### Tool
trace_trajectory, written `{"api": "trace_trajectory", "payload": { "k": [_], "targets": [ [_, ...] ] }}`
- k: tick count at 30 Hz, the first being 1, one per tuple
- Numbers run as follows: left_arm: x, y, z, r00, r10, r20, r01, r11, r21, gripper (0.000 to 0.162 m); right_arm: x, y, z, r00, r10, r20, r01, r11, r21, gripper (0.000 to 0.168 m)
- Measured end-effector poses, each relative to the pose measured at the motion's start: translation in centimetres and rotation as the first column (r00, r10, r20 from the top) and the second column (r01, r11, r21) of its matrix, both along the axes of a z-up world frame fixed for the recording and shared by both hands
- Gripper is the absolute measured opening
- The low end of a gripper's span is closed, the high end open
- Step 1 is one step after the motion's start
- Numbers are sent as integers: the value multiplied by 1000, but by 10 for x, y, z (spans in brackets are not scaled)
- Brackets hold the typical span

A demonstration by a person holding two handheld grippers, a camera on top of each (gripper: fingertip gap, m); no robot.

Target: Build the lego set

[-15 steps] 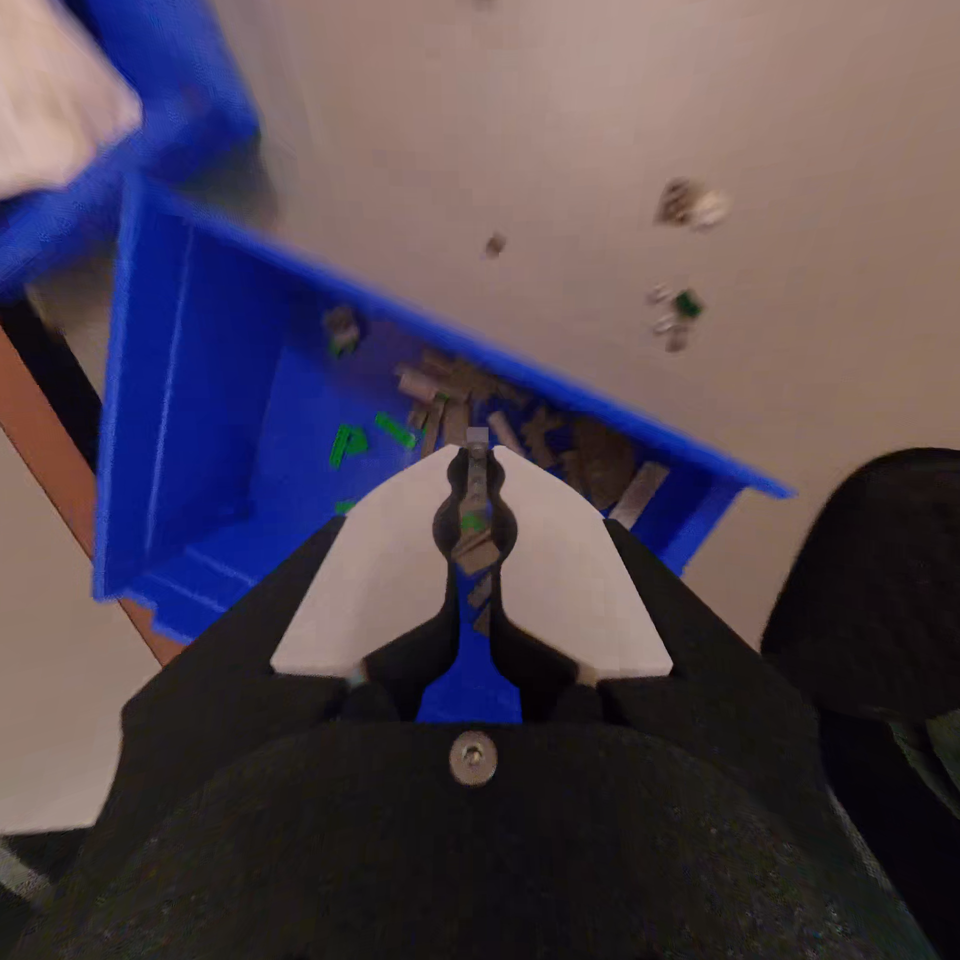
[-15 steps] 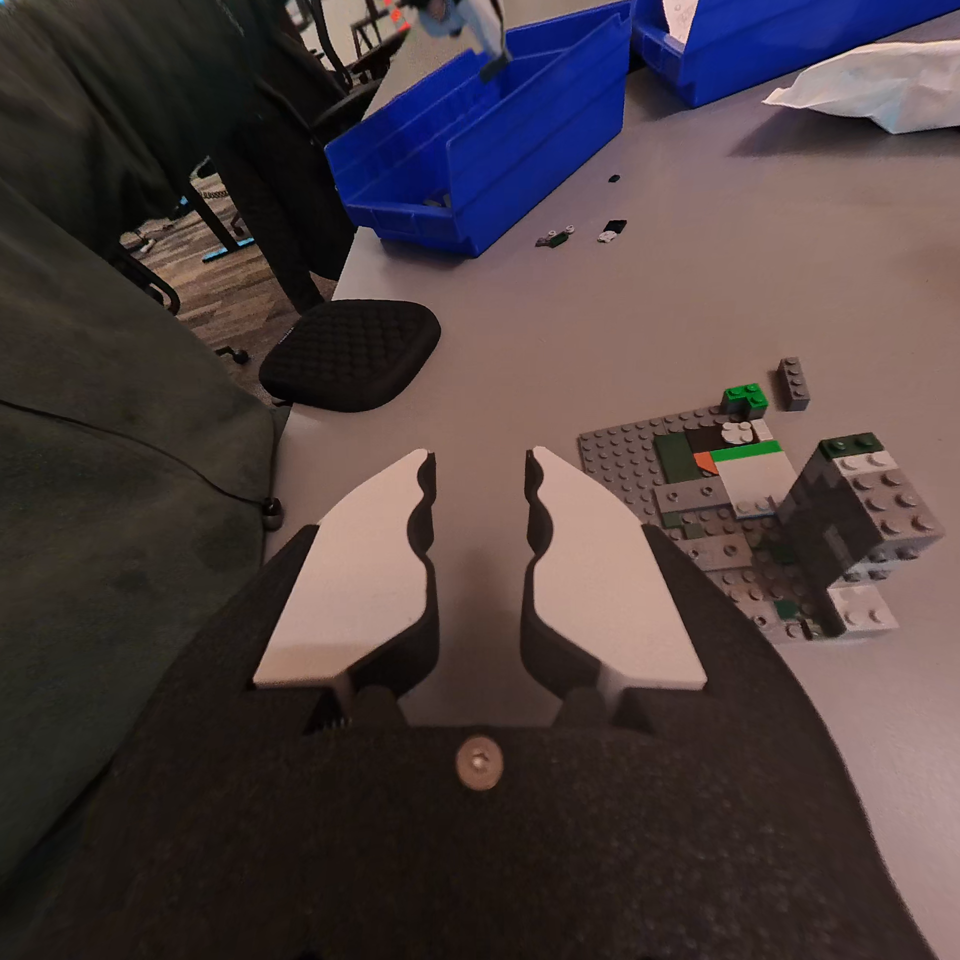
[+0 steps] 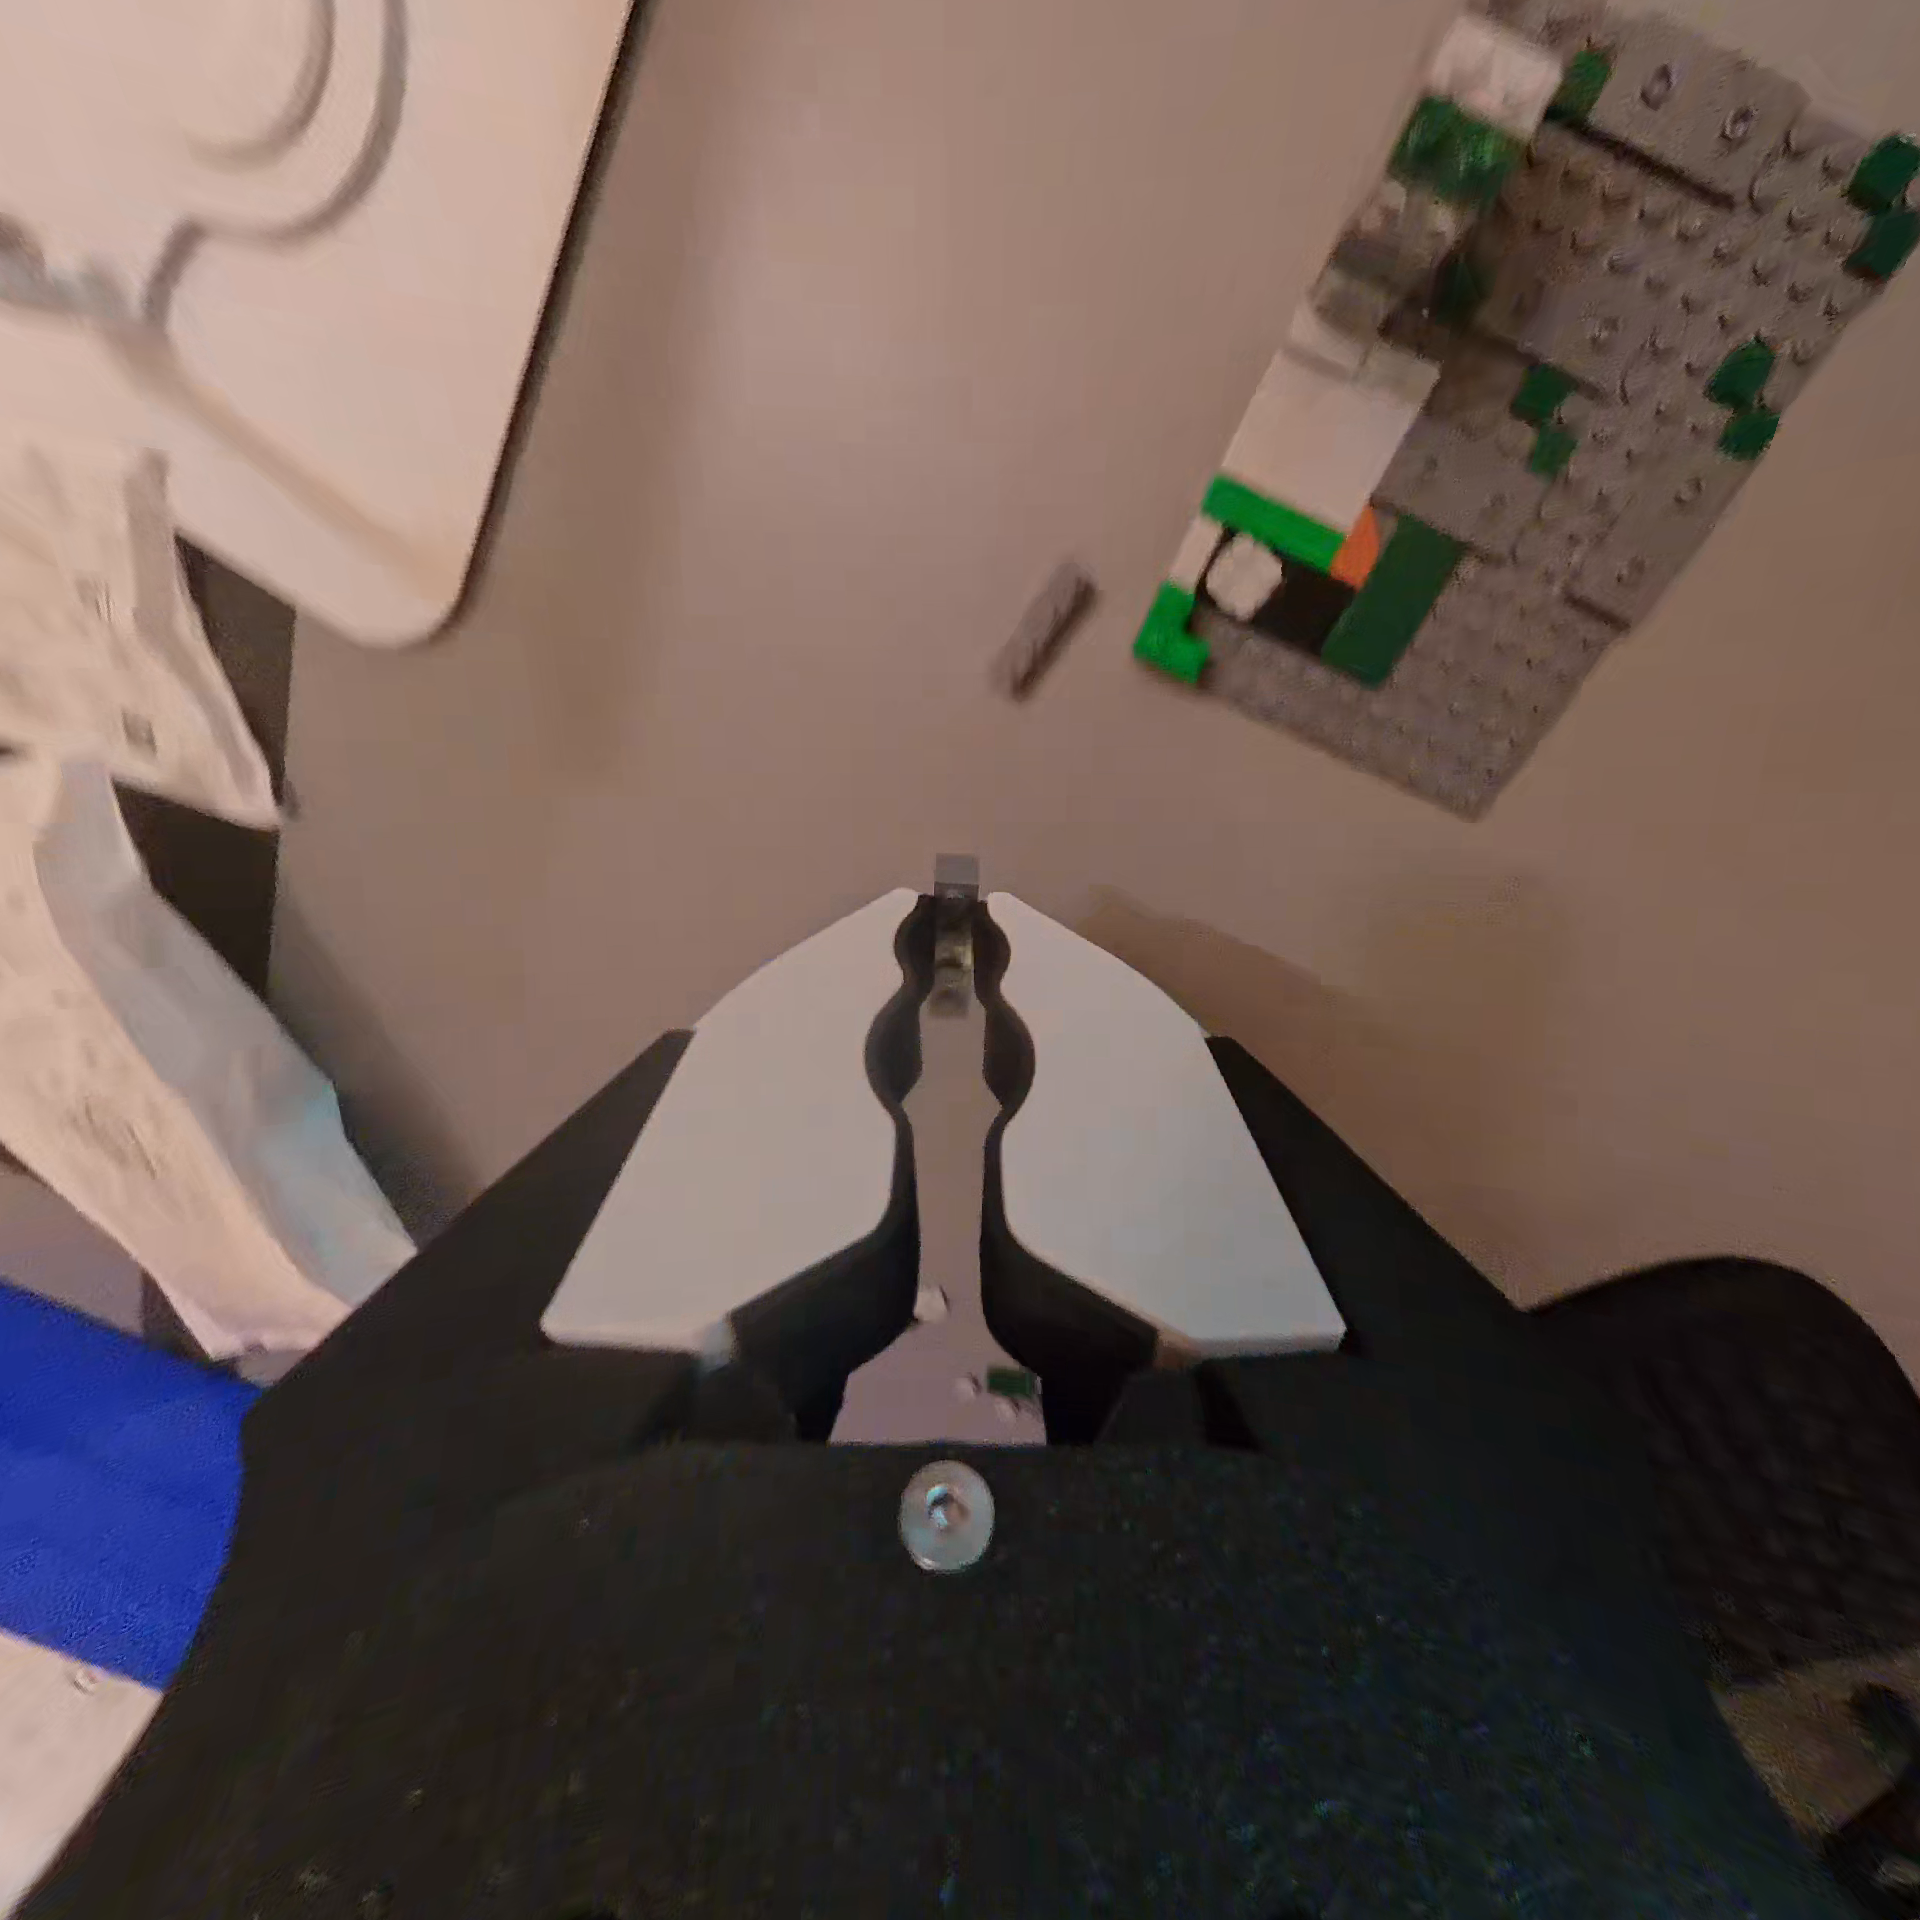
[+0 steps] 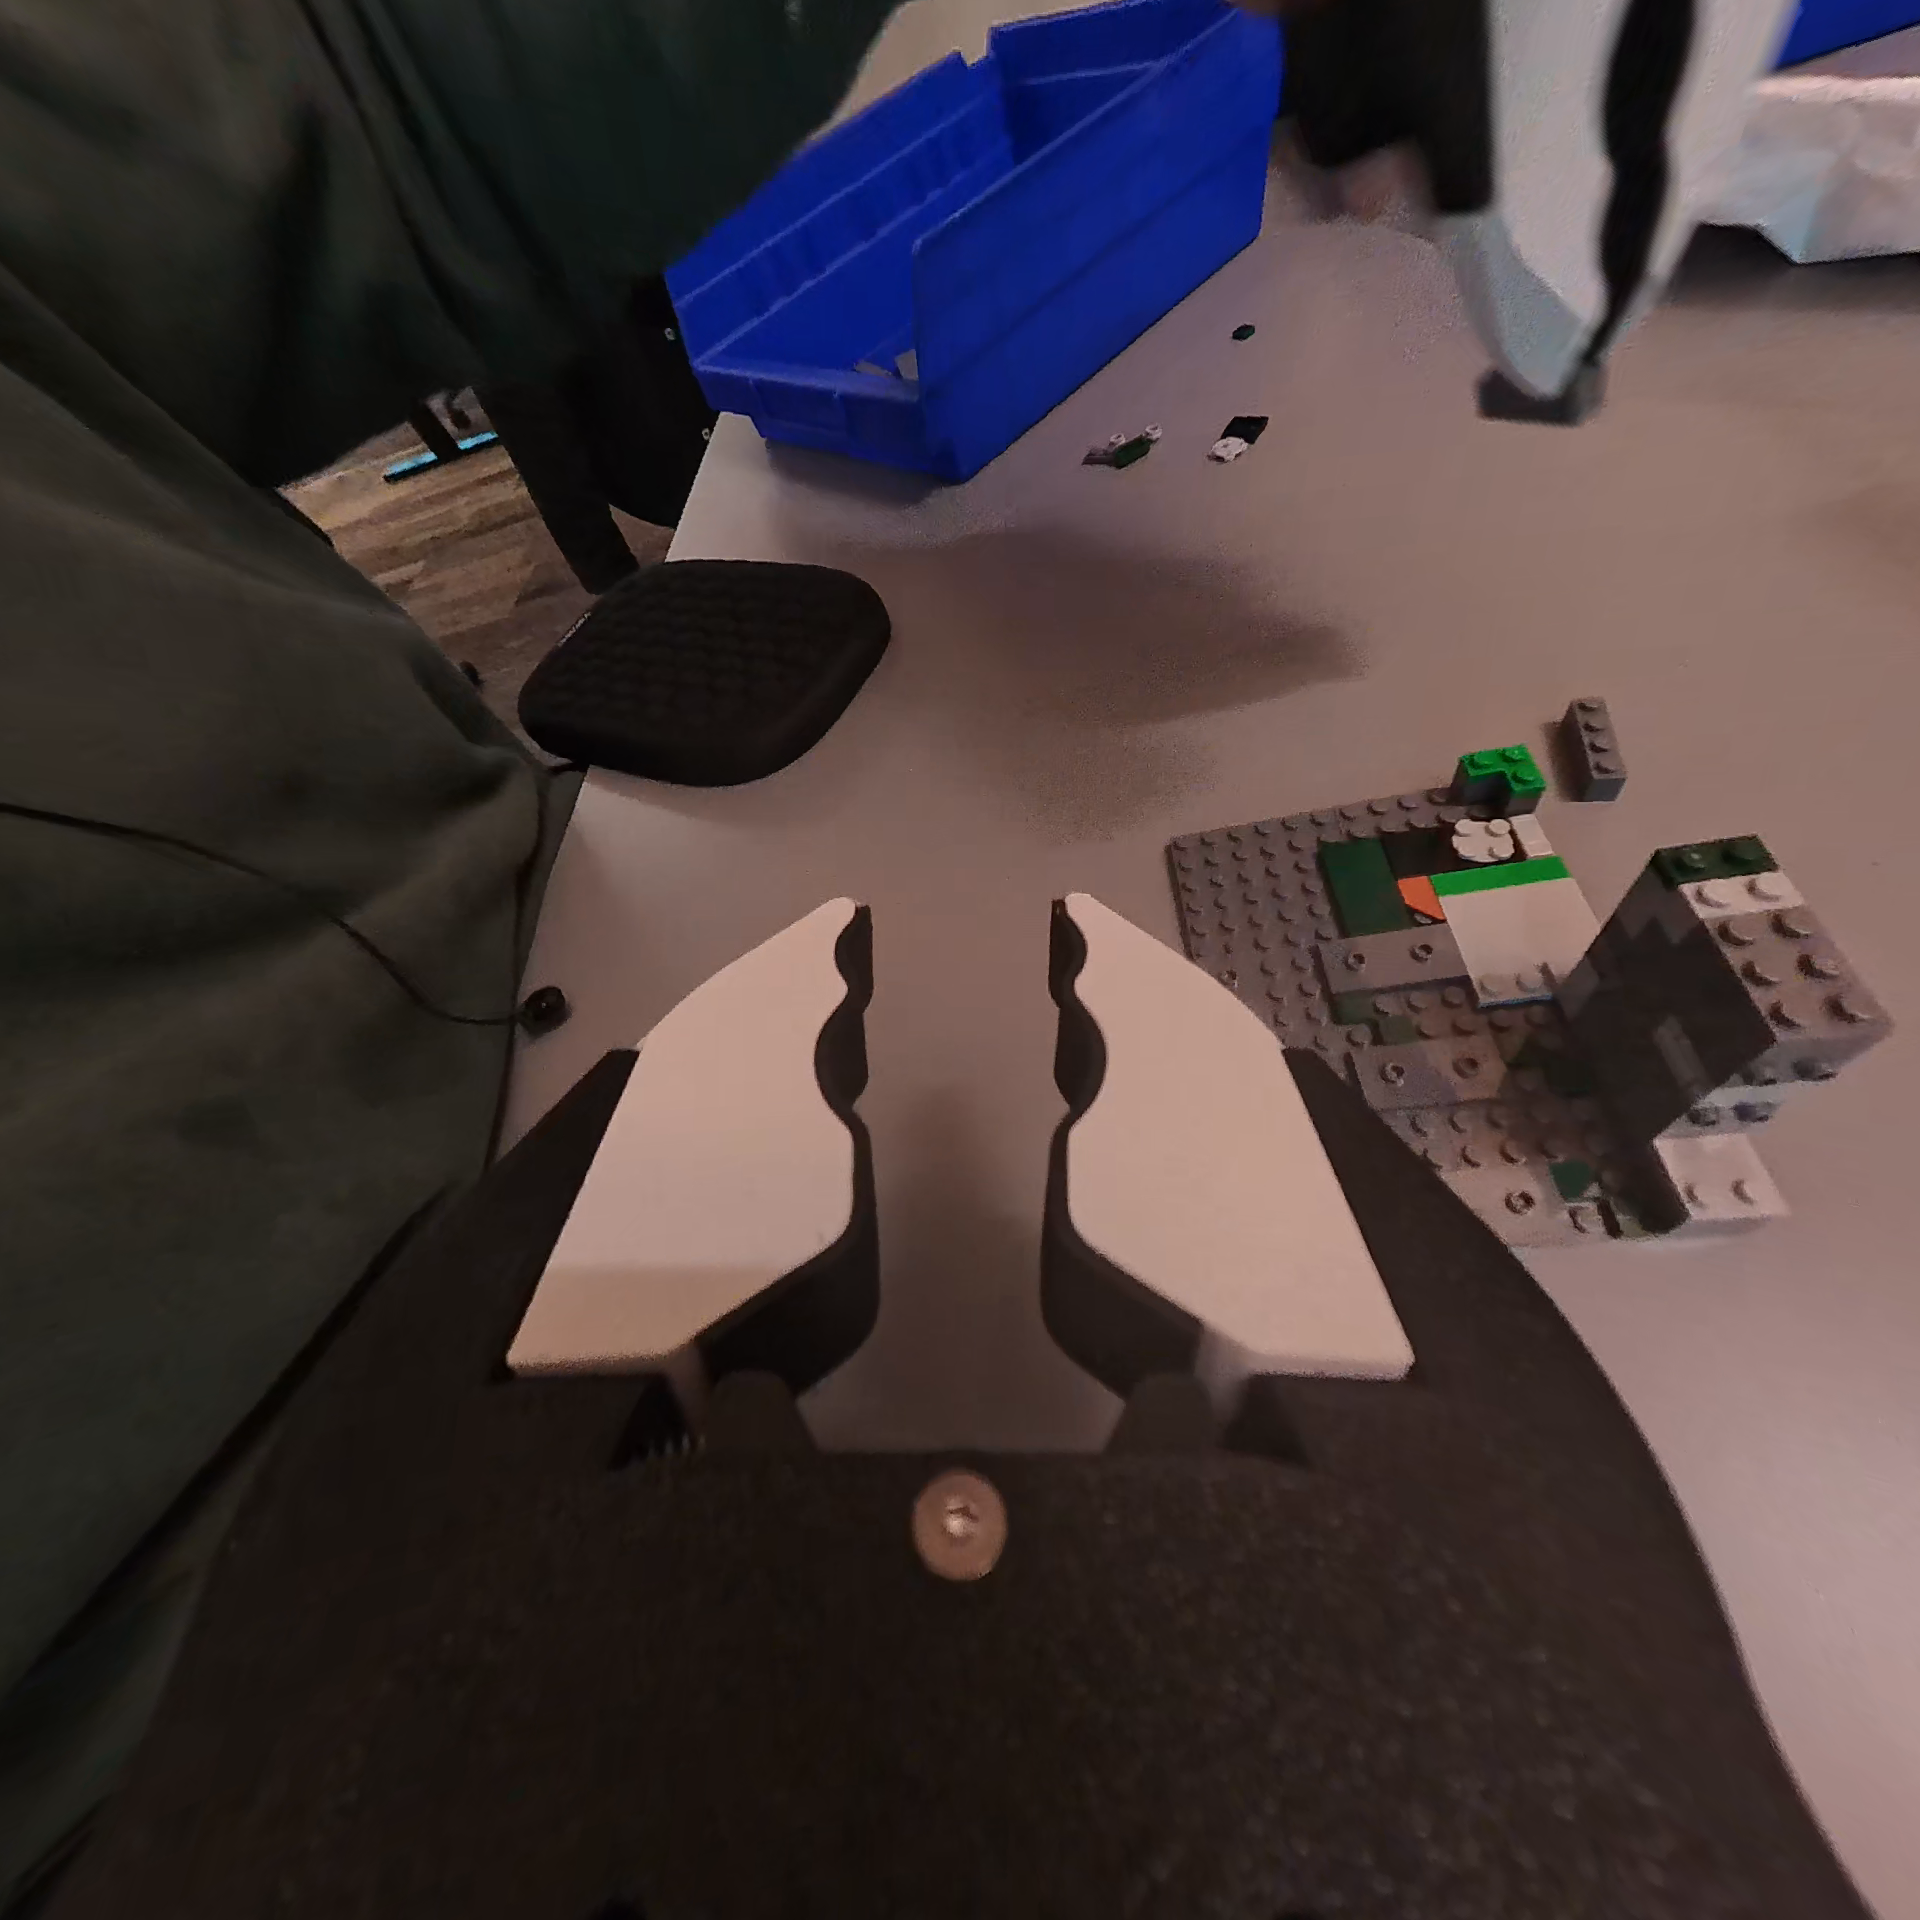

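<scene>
My left gripper (image 3: 954,902) is shut on a small grey lego piece (image 3: 954,875) and holds it above the bare table, short of the build. The lego build (image 3: 1538,436) is a grey studded baseplate with green, white, black and orange parts, at the upper right of the left wrist view. In the right wrist view the same build (image 4: 1455,997) lies at the right with a dark grey block tower (image 4: 1704,987) on it. My right gripper (image 4: 958,920) is open and empty over the table, left of the build. The left gripper shows blurred at the top right (image 4: 1558,384).
A loose dark grey brick (image 4: 1593,748) lies just beyond the baseplate and shows in the left wrist view (image 3: 1044,632). A blue bin (image 4: 987,260) stands at the far edge, small loose pieces (image 4: 1127,447) before it. A black chair armrest (image 4: 707,670) sits at the table's left edge. White paper and plastic bags (image 3: 156,935) lie left. About 20 cm separates my left fingertips from my right.
My left gripper has left the blue bin with the small grey piece and swung over the table toward the build. The right gripper has not moved.
</scene>
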State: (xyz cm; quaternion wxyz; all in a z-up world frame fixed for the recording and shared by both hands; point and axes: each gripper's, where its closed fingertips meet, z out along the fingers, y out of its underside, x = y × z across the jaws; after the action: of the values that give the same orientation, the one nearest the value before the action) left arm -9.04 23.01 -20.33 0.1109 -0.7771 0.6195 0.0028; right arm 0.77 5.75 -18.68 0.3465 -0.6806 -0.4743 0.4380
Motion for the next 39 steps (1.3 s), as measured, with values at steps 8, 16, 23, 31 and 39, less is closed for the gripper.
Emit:
{"api": "trace_trajectory", "payload": {
  "k": [8,16,23,31,39],
  "targets": [
    [58,23,-47,988,-142,-62,137,987,-86,6,3,-1,-6,1000,9,15,-9,1000,-8,32],
    [61,17,-70,976,-202,-87,189,973,-133,7,4,-1,-9,1000,14,18,-14,1000,-23,32],
    [61,15,-74,976,-205,-79,193,971,-140,7,2,-3,-12,999,25,26,-24,999,-26,32],
    [66,11,-59,987,-154,35,157,977,-147,11,1,-4,-12,999,29,26,-28,999,-29,32],
    [55,-13,18,948,-94,303,115,992,-50,14,-2,-7,-13,999,49,16,-48,998,-46,32]
  ]
}}
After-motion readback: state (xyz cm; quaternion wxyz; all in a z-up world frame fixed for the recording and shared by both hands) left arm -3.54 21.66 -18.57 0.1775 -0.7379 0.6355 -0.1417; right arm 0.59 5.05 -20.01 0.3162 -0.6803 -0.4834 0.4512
